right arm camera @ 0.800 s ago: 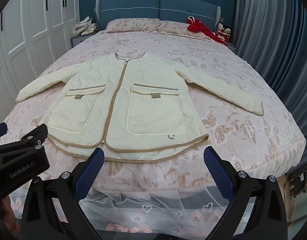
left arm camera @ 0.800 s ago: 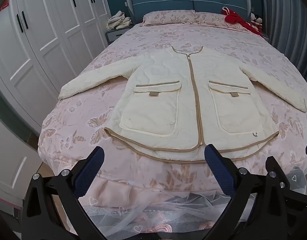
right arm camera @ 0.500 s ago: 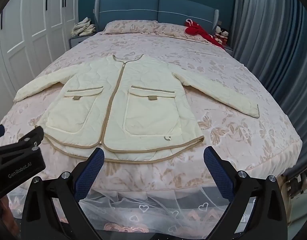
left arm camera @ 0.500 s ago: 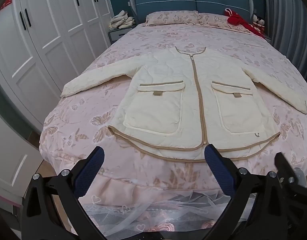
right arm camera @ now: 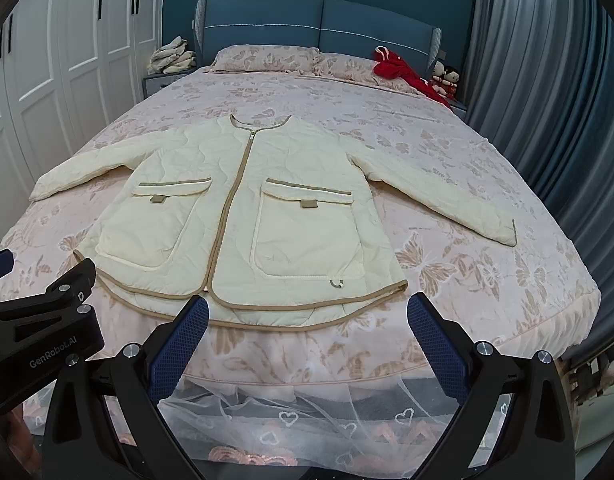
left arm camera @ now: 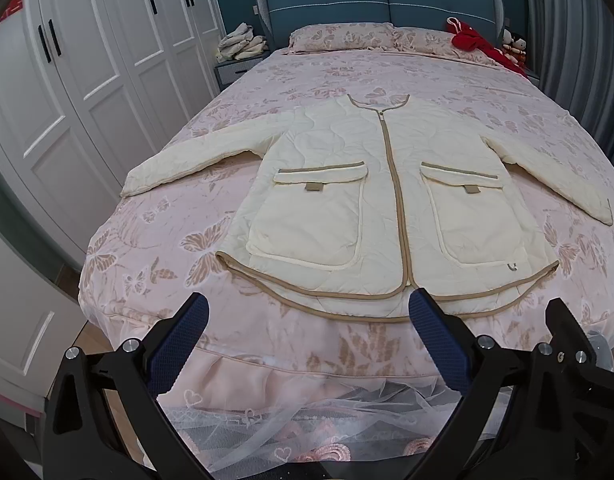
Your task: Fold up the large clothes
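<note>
Presently, no fold has been made. The cream quilted jacket (left arm camera: 391, 208) lies face up and zipped on the pink floral bedspread (left arm camera: 387, 72), spread flat across the foot end of the bed, collar toward the headboard (right arm camera: 319, 20) and hem (right arm camera: 267, 312) nearest the cameras. Both sleeves are extended outward: the left sleeve (left arm camera: 187, 160) reaches toward the wardrobe side, the right sleeve (right arm camera: 439, 200) toward the curtain side. Both front pockets lie flat and the zip runs straight.

The left hand-held gripper (left arm camera: 307, 332) stands fully spread and empty, short of the hem and just off the bed's edge; its pads touch no fabric. The right hand-held gripper (right arm camera: 307, 332) is likewise spread wide with nothing between its fingers, poised before the hem on the right half of the garment. Neither is in contact with the jacket.

Assessment: the garment appears laid out and ready, which puts the task at its very start. All folding remains outstanding, judged as the sleeves brought inward, then the body folded over. A first grasp has not yet been taken.
</note>
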Demonstrator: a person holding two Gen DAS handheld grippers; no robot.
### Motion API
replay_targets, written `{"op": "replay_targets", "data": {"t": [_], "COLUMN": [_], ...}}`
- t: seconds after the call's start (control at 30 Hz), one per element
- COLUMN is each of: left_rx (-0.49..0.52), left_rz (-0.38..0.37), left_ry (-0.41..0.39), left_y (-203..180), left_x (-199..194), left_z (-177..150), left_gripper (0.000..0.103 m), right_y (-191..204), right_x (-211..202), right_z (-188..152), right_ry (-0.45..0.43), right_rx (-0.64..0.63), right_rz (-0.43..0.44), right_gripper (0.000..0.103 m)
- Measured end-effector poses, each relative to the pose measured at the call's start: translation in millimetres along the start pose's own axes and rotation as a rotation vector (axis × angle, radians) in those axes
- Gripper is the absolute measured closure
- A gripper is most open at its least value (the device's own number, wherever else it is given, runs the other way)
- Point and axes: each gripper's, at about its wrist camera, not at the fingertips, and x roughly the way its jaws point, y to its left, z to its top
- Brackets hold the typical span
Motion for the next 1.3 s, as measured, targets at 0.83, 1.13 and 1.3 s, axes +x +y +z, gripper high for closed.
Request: {"op": "replay_targets", "data": {"t": [0.83,1.13,1.3], "left_rx": [-0.003,-0.006,-0.004], "left_rz": [0.004,0.003,0.004], "left_ry": [-0.005,-0.003,-0.005], "left_y": [1.3,3.9,3.7], "left_x": [-2.5,-3.0,-3.1], "left_z": [1.8,2.7,2.4], "left_gripper": [0.005,0.005,0.005], "right_y": [1.4,2.2,1.7], "right_x": [-3.1,-4.0,-3.6], "right_z": [0.2,0.4,0.8], "right_ry": [0.001,0.002,0.004], "right_rx": [0.008,0.007,0.009], "right_rz": [0.01,0.009,0.011], "right_gripper": [0.005,0.005,0.005]}}
